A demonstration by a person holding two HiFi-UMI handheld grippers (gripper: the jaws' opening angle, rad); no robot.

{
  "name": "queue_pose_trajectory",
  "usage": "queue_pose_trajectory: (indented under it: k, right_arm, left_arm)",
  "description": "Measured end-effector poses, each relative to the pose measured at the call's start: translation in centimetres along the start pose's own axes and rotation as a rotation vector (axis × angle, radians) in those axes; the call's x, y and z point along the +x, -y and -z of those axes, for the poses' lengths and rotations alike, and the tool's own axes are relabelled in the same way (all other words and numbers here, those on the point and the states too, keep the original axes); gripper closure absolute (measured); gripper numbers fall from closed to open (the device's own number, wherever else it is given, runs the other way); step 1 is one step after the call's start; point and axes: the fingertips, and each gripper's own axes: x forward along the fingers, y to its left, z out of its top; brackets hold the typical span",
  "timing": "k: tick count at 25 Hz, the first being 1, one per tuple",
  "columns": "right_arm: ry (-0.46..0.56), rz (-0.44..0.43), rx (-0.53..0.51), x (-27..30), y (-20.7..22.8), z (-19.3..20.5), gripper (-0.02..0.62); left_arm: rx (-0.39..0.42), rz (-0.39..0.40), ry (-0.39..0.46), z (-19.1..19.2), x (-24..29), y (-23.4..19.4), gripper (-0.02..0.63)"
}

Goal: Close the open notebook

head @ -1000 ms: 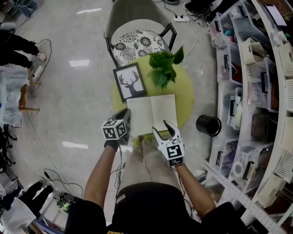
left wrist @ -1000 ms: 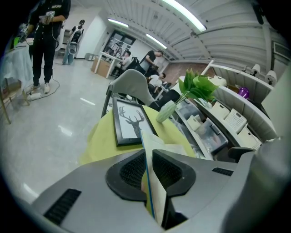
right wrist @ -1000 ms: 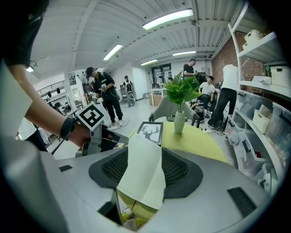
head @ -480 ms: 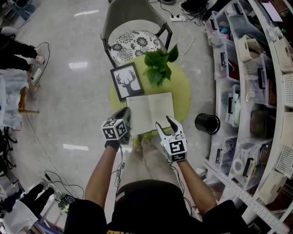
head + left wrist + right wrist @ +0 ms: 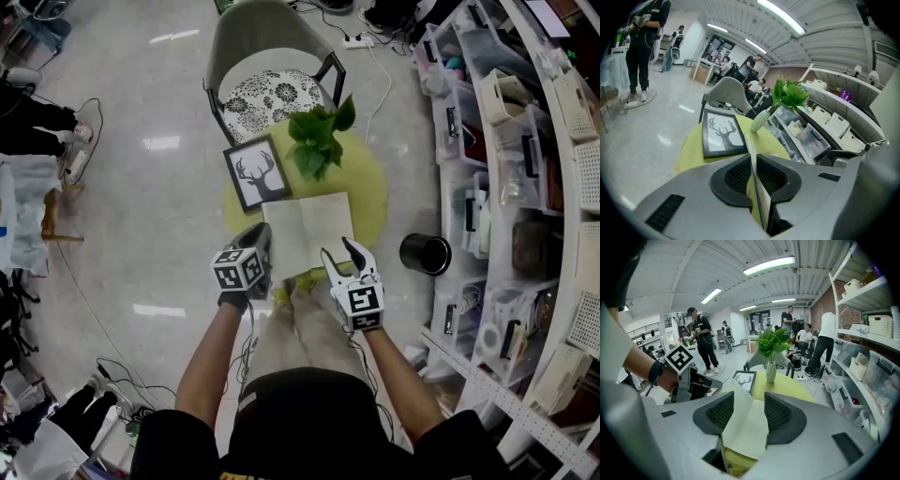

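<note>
Polished floor [image 5: 141, 187] lies open well to the left of the notebook [image 5: 307, 232], with only loose cables and standing people at its far margin. The notebook lies open on a round yellow-green counter [image 5: 370, 187], its near edge close to the counter's near rim.

Noted around the notebook:
- A framed deer picture [image 5: 256, 173] stands just beside its far-left corner, tilted back.
- A plant [image 5: 319, 136] in a pale vase stands just beyond its far edge, leaves overhanging that edge.
- A chair [image 5: 272, 89] sits past the plant, tucked against the counter's far side.
- To its right, bare counter runs to the rim. A black bin [image 5: 427, 254] stands on the floor beyond that, and crowded shelving [image 5: 525, 169] closes that side off.

My left gripper [image 5: 752, 171] is at the notebook's left edge. Its jaws are pressed nearly together, pinching the thin left leaf, which rises off the counter at a slant.

My right gripper [image 5: 749, 416] is at the notebook's near-right edge. Its jaws are spread and have just been closing. The right-hand page shows between them, but the pads do not press on it. That page lies flat.
</note>
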Motion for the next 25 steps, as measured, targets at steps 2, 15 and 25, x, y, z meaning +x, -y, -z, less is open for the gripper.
queue_pose_trajectory:
  k: [2,15,25]
  right_arm:
    - [-0.014,0.013,0.039,-0.4,0.4,-0.2,0.393]
    - [-0.007,0.119,0.089,-2.2,4.4,1.6,0.397]
    - [-0.005,0.133,0.108,-2.8,4.9,2.0,0.402]
  left_arm:
    - [0.008,0.009,0.001,-0.2,0.1,0.6,0.555]
    - [0.042,0.027,0.011,-0.8,0.5,2.6,0.557]
    - [0.059,0.055,0.011,-1.2,0.9,4.4,0.557]
